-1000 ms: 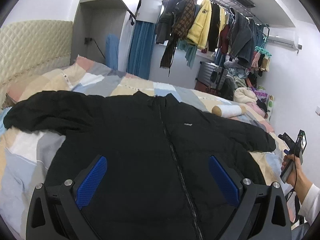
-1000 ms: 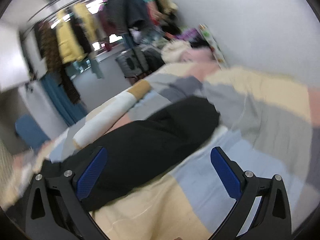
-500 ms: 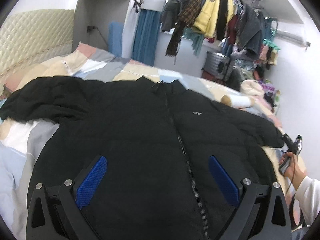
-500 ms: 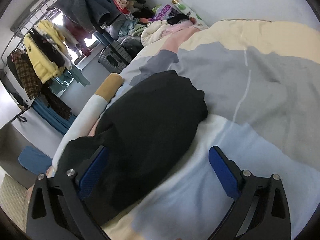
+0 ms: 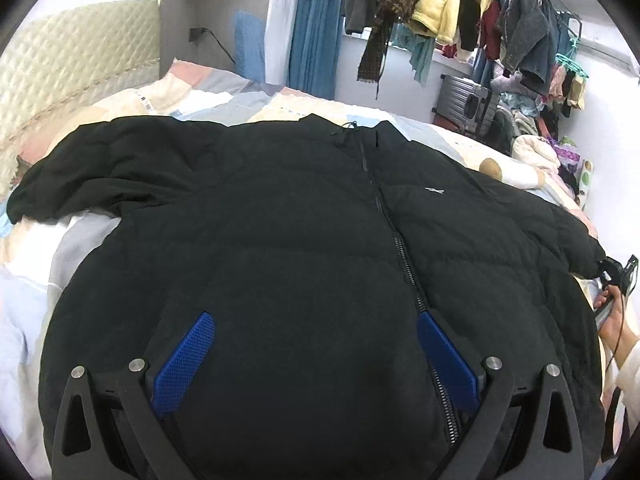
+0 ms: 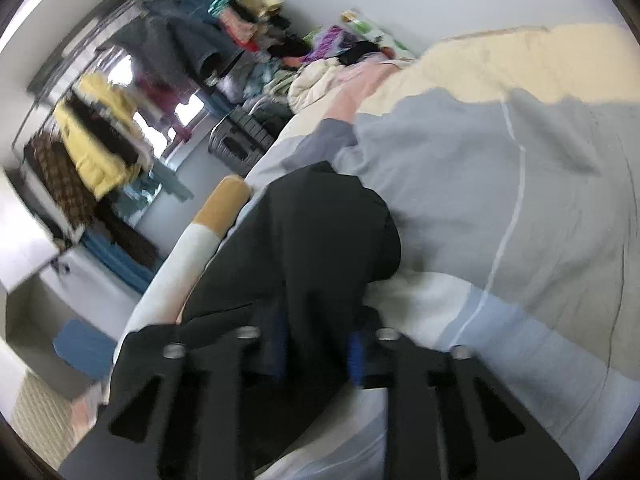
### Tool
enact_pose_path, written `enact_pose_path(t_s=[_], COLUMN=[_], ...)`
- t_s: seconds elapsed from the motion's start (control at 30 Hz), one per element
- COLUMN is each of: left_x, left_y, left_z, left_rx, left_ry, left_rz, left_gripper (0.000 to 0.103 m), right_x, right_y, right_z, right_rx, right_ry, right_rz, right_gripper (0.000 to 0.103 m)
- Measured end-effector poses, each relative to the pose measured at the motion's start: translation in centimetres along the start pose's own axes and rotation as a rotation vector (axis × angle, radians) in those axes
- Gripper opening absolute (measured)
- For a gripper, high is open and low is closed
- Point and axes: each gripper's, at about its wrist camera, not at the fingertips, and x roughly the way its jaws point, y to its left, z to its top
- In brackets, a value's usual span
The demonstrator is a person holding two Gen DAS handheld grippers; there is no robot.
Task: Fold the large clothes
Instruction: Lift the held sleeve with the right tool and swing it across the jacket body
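A black puffer jacket [image 5: 304, 232] lies zipped and face up on the bed, both sleeves spread out. My left gripper [image 5: 315, 320] hovers open low over its lower front, one blue pad on each side of the zipper, and grips no cloth. At the far right, my right gripper [image 5: 606, 270] meets the end of the right sleeve. In the right wrist view that gripper [image 6: 318, 340] is closing, its jaws nearly together with the black sleeve [image 6: 320, 232] pinched between the pads. The cuff end lies just beyond the fingers.
The patchwork bedspread [image 6: 500, 200] covers the bed. A white bolster with a tan end [image 6: 192, 248] lies beside the sleeve. Beyond the bed hang clothes on a rack [image 5: 440, 8] above a grey suitcase [image 5: 468, 106]. A quilted headboard [image 5: 72, 64] stands left. A person's hand [image 5: 612, 320] holds the right gripper.
The left gripper has sunk closer over the jacket front, still open. The right gripper came in onto the sleeve end, rolled, and its wide jaws closed on the black cloth.
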Motion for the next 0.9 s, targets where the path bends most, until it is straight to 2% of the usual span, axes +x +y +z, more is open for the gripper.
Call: enact_pose_path(t_s=[0.03,0.13,0.33,0.47,0.57,0.7,0.9], left_x=[-0.1,-0.9,-2.9,-4.3,-5.7,-6.5,-7.4], left_y=[0.0,-0.2,0.3,1.0,1.8,2.4,3.4], left_z=[0.0,0.1,0.4,0.7,0.9,1.2,1.4], left_rx=[0.004,0.028,0.021,0.023,0.012,0.057,0.095], left_ry=[0.0,-0.021,-0.055,-0.082,-0.142,-0.173,-0.207], left_rz=[0.007,0.028,0.001,0.001,0.03,0.075,0.095], left_gripper=[0.102,0.102,0.102,0.102,0.102,0.102,0.102], right_x=[-0.4,-2.0,-7.3,-11.1,-13.7,-16.4,-20.4], right_y=[0.8,3.0,7.4,12.6,17.5,24.4,34.0], right_z=[0.1,1.3,5.3,7.3,8.1,7.7,5.0], right_rx=[-0.03,-0.103,-0.174,-0.246,-0.322,-0.431,-0.499], right_ry=[0.004,-0.004,-0.057,-0.096,-0.127,-0.155,-0.186], right_rz=[-0.009,-0.028,-0.009,0.014,0.025,0.014,0.085], right_gripper=[0.003,0.002,0.002,0.002,0.002,0.002,0.002])
